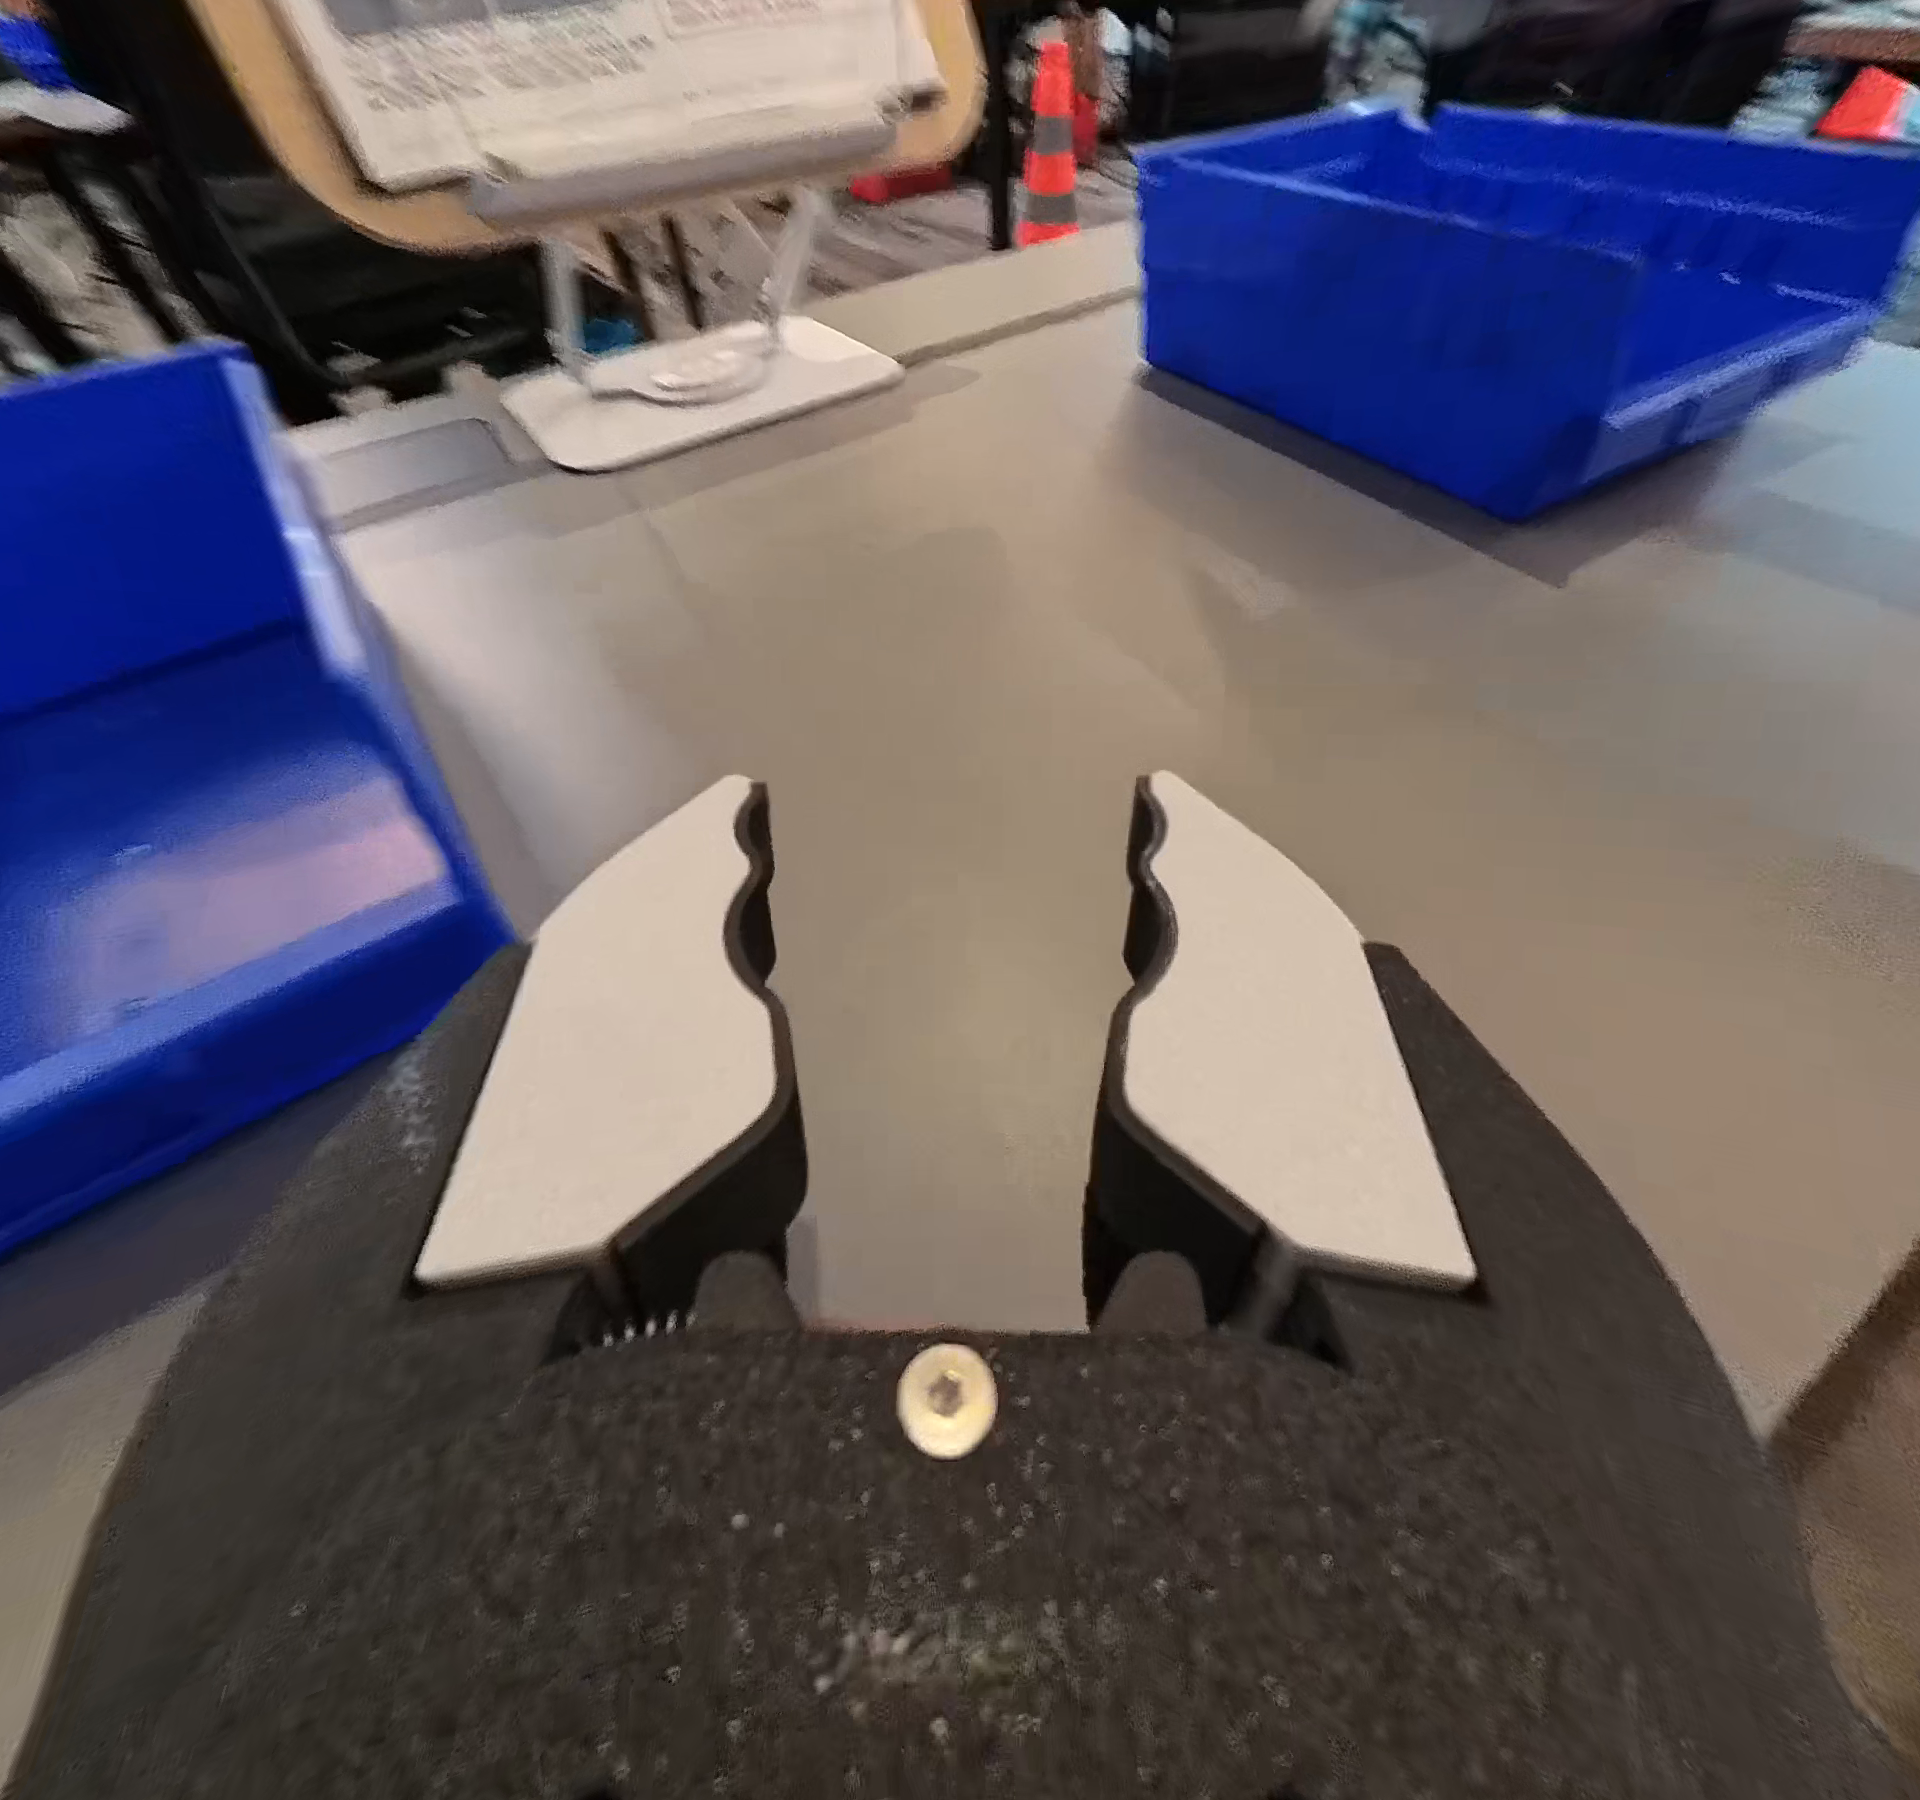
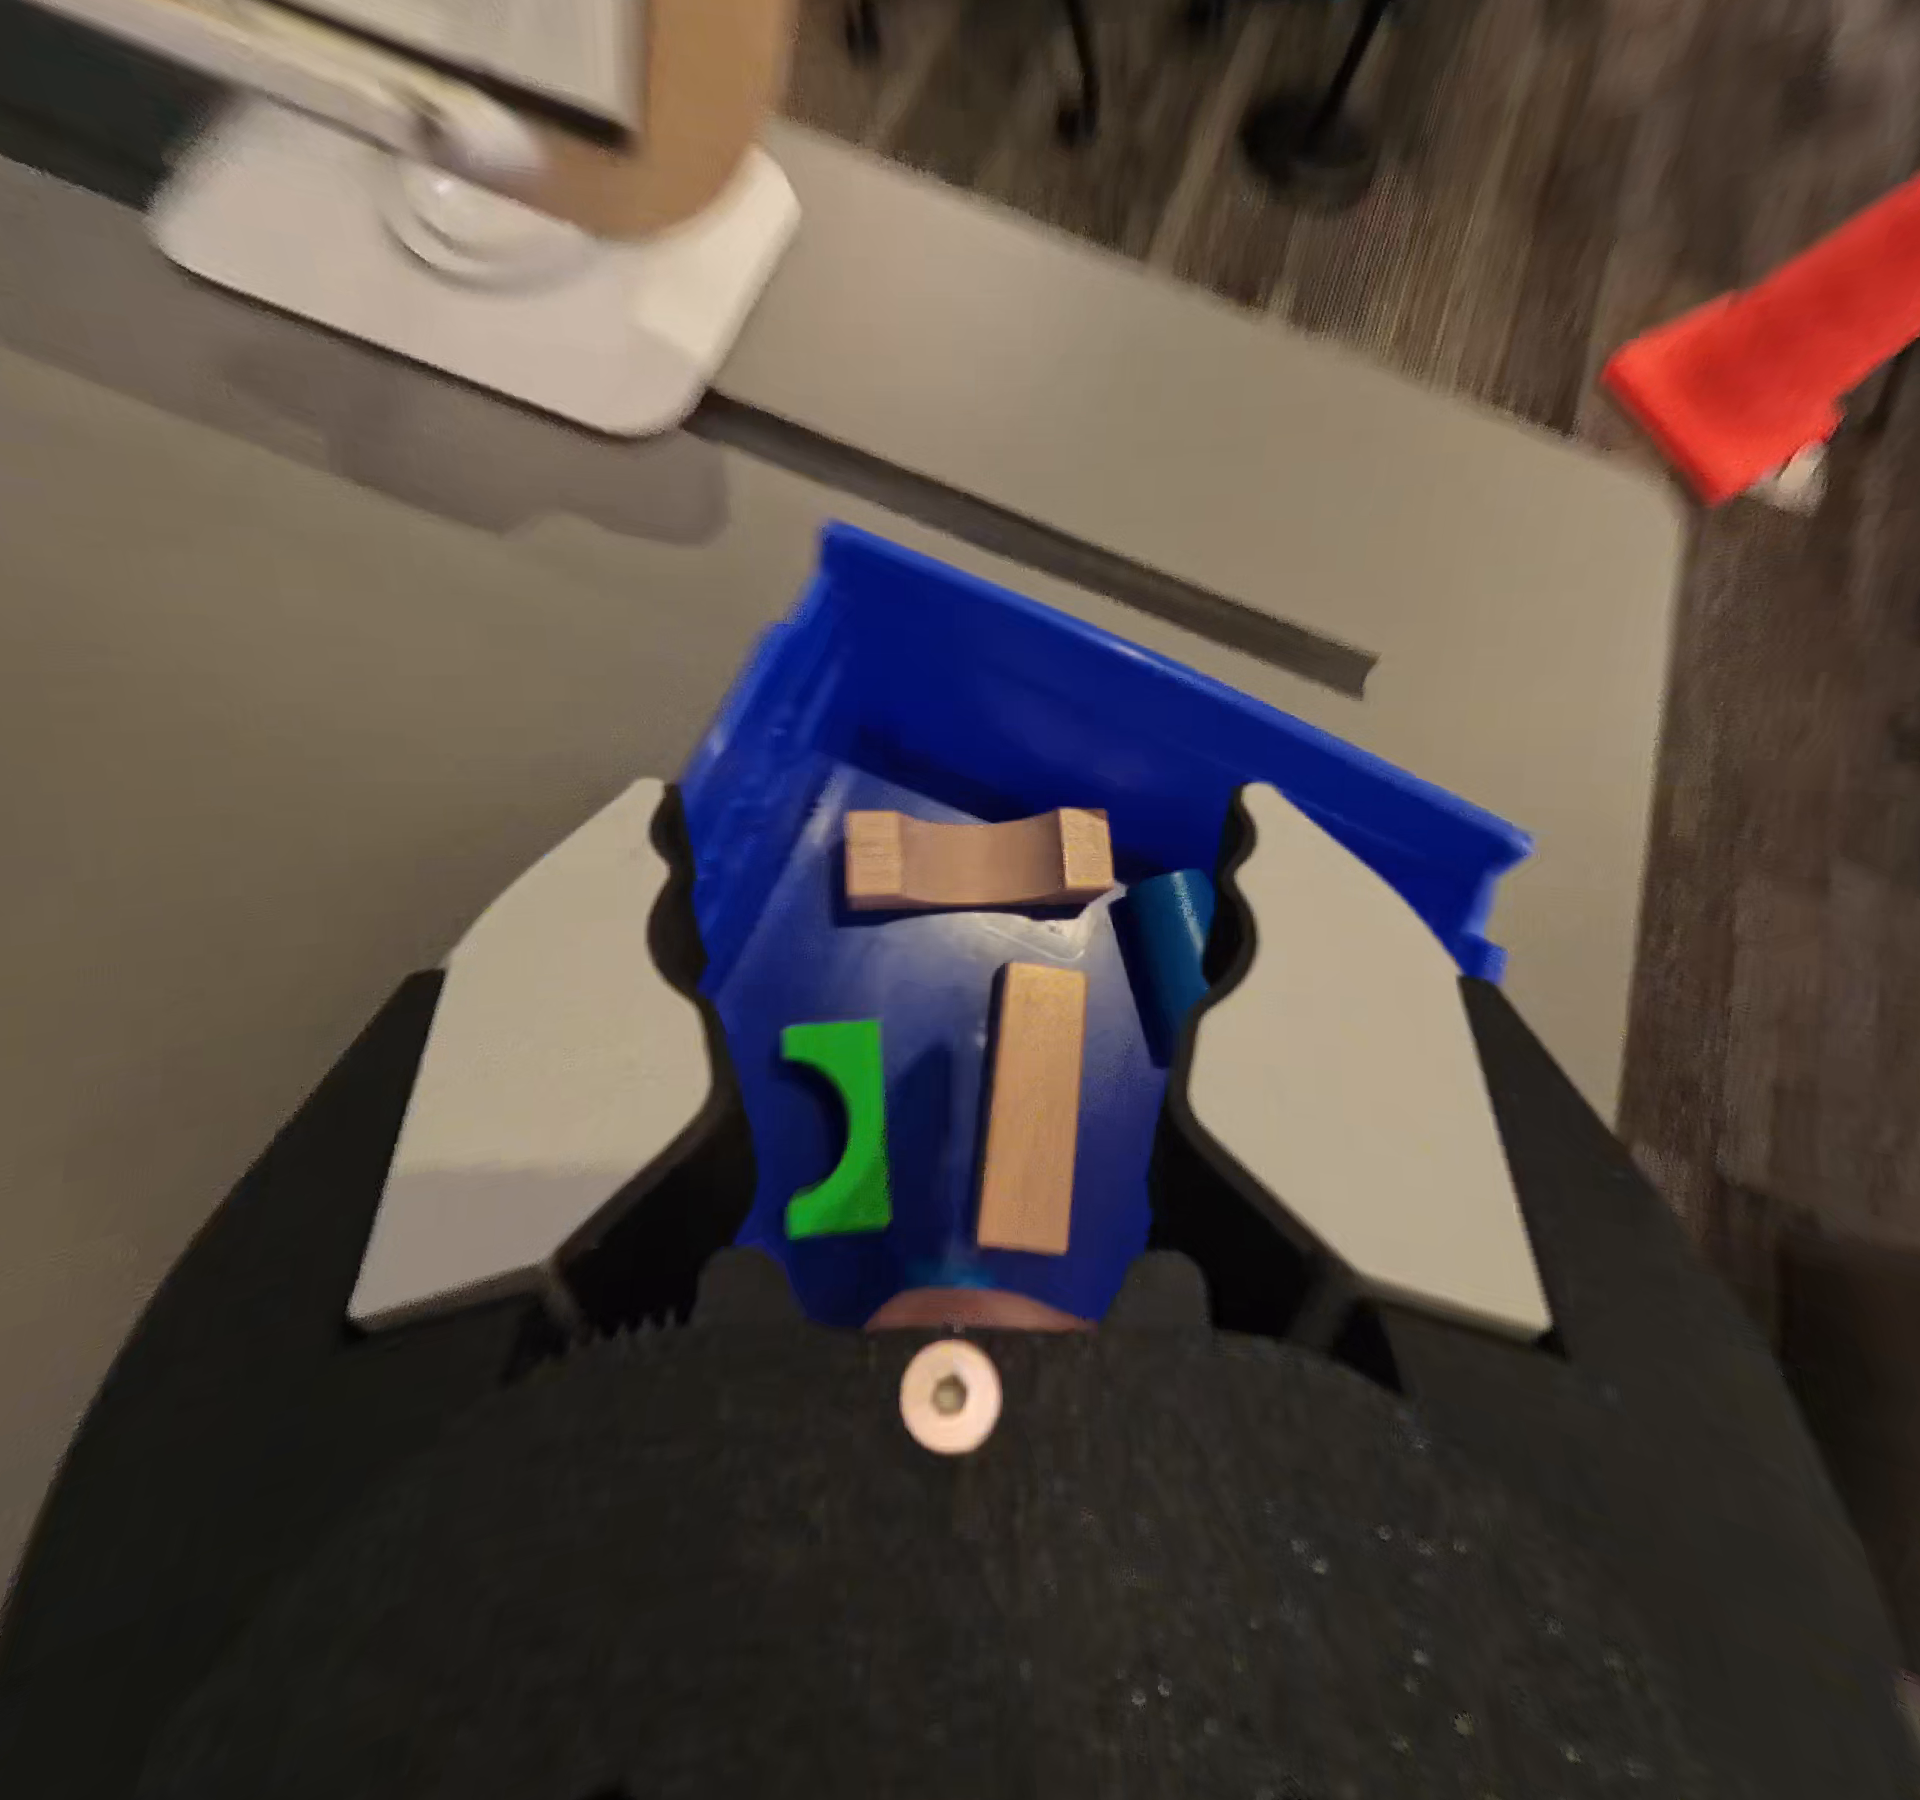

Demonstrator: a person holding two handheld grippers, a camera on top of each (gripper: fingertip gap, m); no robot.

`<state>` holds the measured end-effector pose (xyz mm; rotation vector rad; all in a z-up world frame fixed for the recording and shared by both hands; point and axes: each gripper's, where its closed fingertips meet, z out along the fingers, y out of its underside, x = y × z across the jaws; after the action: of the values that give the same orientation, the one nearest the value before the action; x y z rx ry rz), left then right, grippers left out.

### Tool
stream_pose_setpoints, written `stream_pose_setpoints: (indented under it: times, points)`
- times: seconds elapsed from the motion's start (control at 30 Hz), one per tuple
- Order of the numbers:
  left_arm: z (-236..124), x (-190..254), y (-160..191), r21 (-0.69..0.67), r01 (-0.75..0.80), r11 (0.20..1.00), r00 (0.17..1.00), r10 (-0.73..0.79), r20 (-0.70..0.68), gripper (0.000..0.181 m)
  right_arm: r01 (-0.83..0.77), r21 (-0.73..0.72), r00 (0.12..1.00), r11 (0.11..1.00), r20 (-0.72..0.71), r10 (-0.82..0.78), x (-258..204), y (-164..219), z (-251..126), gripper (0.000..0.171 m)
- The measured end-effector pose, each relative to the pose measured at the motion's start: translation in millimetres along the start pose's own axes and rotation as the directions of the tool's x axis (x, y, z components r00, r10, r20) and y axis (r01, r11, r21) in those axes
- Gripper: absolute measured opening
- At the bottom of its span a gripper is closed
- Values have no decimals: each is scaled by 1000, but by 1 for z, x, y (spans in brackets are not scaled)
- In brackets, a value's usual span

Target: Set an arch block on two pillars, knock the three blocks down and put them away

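The right gripper [image 2: 951, 851] hangs spread and empty above a blue bin [image 2: 1039, 701], its fingers [image 2: 561, 1044] covering the bin's near walls. Inside lie a green arch block [image 2: 847, 1142], a plain wooden plank block [image 2: 1029, 1106], then a wooden arch block [image 2: 977, 862]; a dark blue cylinder [image 2: 1174, 940] is half hidden behind the right finger. The left gripper [image 1: 951, 846] is spread too, holding nothing over the bare grey table [image 1: 935, 659]. A second blue bin [image 1: 156, 763] is cut off at its left. Farther off sit a third bin [image 1: 1455, 316] and a blurred document stand [image 1: 686, 192].
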<state>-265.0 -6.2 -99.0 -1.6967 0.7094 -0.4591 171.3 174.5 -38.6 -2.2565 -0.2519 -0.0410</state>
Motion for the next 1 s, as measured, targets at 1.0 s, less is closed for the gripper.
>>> stream_pose_setpoints:
  times: [1.0]
  points:
    - [-48,-110,8,28,138,990,923,-139,359,68,-137,285,977,949,-118,177,-114,225,-135,70]
